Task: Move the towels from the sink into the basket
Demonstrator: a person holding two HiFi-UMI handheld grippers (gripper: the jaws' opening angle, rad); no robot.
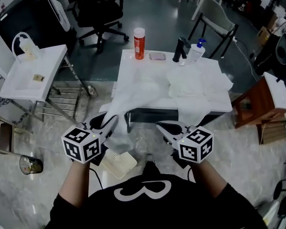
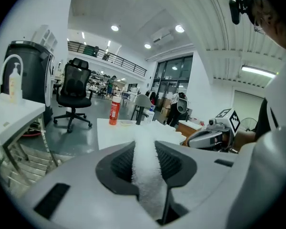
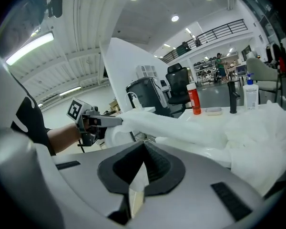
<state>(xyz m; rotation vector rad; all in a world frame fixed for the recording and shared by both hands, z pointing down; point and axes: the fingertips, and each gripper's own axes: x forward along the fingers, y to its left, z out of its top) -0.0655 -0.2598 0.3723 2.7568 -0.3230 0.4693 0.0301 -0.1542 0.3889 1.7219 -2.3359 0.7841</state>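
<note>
Head view, seen from above the person's shoulders. The sink (image 1: 131,67) is a white unit at the upper centre of the frame. Along its back edge, from left to right, stand a red bottle (image 1: 139,43), a soap dish (image 1: 157,56), a dark tap (image 1: 181,49) and a pump bottle (image 1: 196,51). A heap of towels (image 1: 196,86) covers the right half of the top, and one corner hangs over the front edge. A single towel (image 1: 120,105) runs as a taut band from the middle of the sink down to the lower left of the frame, where it ends in the left gripper (image 1: 107,124). That claw is clenched on it: its own view shows a strip of white terry pinched between the two dark pads at the centre of the picture. The right gripper (image 1: 166,128) hangs at the lower right, level with the left and well apart from it. Its jaws are drawn together on nothing, and it touches no cloth. The basket (image 1: 120,163), white and perforated, sits on the marble floor at the lower centre, just below the left gripper and the loose tail of the held towel. The person's arms and dark shirt fill the bottom edge.
</note>
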